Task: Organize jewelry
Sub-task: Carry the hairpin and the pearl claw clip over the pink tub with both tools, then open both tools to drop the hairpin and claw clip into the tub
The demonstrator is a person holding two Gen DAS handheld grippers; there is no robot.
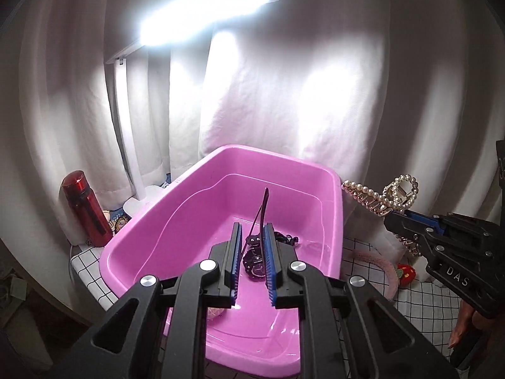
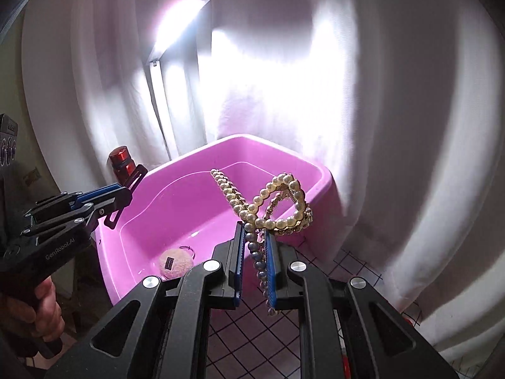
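Right gripper (image 2: 255, 265): we are clamping it on the pearl clip (image 2: 271, 205), holding the clip in the air above the right part of the tub (image 2: 176, 195), near its right rim.
Pearl clip: a gold hair claw faced with pearls; its looped top is sticking up past the fingertips, and a pearl strand is hanging down between the blue pads (image 2: 270, 271). In the left view we are seeing the clip (image 1: 383, 197) held just outside the tub's far right corner.
Left gripper (image 1: 252, 262): we are holding it over the near part of the tub (image 1: 202, 186); its fingers are standing apart with a gap between the pads (image 1: 235, 262), gripping nothing that we can make out.
Dark jewelry (image 1: 257, 257): a dark beaded piece is lying on the tub floor, seen through that gap, with a thin dark band (image 1: 263, 208) rising from it; whether the band is touching the right pad we cannot tell.
Pom-pom (image 2: 175, 262): a pink fluffy ball with a ring is lying on the tub floor at the near left.
Tub: pink plastic, sitting on a checked cloth (image 1: 419, 303).
Pink hairband (image 1: 378, 263): lying on the cloth right of the tub, beside a strawberry charm (image 1: 407, 273).
Bottle (image 1: 86, 208): red, standing upright left of the tub.
Lamp (image 1: 126, 117): white, standing behind the tub at the far left, lit.
Curtain (image 1: 315, 88): white, hanging behind everything.
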